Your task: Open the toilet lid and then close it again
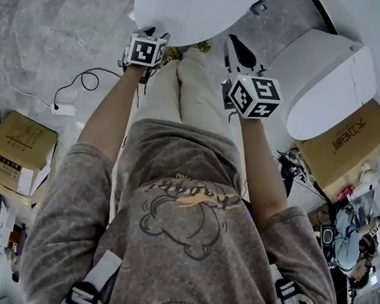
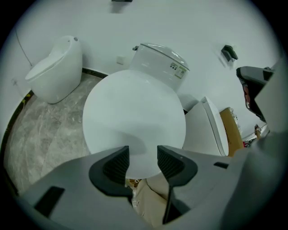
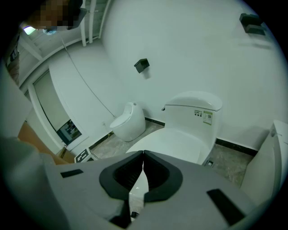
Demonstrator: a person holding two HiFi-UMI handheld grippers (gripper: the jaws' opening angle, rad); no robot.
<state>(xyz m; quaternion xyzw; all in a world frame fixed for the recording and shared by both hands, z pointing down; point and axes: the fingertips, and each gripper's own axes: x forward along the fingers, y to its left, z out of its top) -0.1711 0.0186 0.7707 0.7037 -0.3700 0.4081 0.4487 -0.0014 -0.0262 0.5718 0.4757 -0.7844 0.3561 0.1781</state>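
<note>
The toilet lid [image 2: 135, 117] lies closed, and the left gripper [image 2: 143, 162] hangs at its front edge, jaws apart and empty — the right gripper [image 3: 142, 173] has its jaws together on nothing

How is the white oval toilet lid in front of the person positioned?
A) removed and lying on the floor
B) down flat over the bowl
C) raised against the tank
B: the white oval toilet lid lies flat, its top face showing in front of the white ceramic tank.
</note>
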